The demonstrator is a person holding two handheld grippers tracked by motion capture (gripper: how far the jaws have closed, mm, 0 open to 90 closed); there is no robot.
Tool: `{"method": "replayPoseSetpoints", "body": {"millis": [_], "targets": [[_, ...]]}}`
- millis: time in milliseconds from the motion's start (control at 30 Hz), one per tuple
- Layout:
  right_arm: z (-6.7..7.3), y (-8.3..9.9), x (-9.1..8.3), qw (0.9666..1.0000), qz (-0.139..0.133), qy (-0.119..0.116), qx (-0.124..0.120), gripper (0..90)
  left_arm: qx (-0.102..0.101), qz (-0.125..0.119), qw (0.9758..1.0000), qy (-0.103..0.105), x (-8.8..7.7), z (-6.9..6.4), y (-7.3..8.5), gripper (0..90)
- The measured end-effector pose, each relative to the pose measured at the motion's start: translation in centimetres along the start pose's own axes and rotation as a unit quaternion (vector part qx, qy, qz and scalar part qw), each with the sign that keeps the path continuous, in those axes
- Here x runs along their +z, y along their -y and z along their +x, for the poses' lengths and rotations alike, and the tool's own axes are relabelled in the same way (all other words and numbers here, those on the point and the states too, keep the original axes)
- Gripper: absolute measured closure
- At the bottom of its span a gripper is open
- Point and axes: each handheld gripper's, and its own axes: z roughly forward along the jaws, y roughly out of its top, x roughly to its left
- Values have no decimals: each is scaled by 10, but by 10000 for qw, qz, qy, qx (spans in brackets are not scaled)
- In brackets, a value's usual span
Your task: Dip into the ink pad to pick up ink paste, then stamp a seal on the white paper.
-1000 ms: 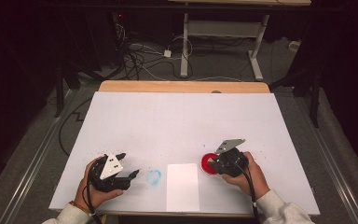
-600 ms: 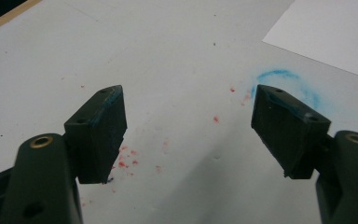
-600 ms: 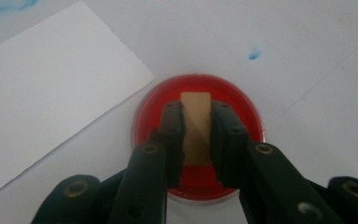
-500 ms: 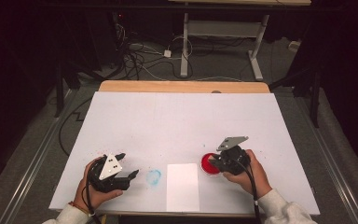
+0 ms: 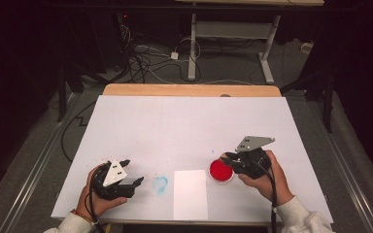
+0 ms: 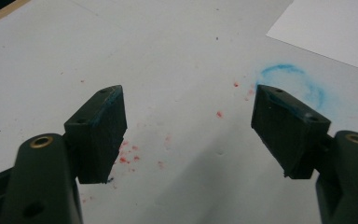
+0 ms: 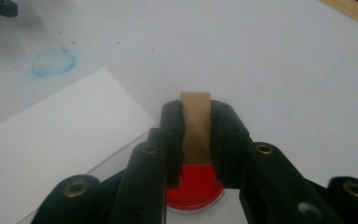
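gripping a flat tan wooden block [image 7: 195, 121], right gripper [image 7: 196, 140] jaws above round glossy red dish [image 7: 195, 187]; left gripper [image 6: 189, 130] jaws apart, empty

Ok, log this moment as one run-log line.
right gripper: shut on wooden stamp, over red ink pad | left gripper: open, empty, near blue smudge | white paper: flat between them

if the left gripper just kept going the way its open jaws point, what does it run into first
Probably the faint blue ring-shaped smudge on the white table surface, then the white paper sheet beyond it. The left gripper has nothing raised in its path; depth is hard to judge.
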Motion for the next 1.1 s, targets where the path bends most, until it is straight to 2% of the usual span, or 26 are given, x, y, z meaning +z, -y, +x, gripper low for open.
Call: {"method": "replayPoseSetpoints", "body": {"millis": [233,300,367,400,500,533,600,633,833,1100], "targets": [[8,-6,-11,9997,-219,-36,-111,758,0,17,10000,-8,1,0,0,257],[10,-8,-13,9995,-276,-81,-141,758,63,2,10000,-29,1,1,0,257],[14,-10,-14,9992,-324,-122,-179,758,2,43,10000,-4,1,0,1,257],[15,-10,-14,9991,-333,-124,-210,759,74,10,10000,-37,1,0,0,257],[21,-11,-15,9988,-419,-108,-246,759,42,10,10000,-32,0,-2,0,259],[23,-11,-15,9986,-458,-91,-239,759,117,8,9999,-55,0,-2,-1,259],[28,-11,-15,9982,-518,-95,-280,758,58,47,10000,-27,1,-3,-2,259],[31,-11,-15,9981,-525,-123,-305,759,140,12,9999,-56,1,-3,-3,259],[51,-11,-6,9968,-420,-400,-549,759,129,63,9999,-15,2,-6,-4,259],[73,-13,18,9935,-134,-735,-856,759,109,92,9999,-25,3,-5,-3,259]]}}
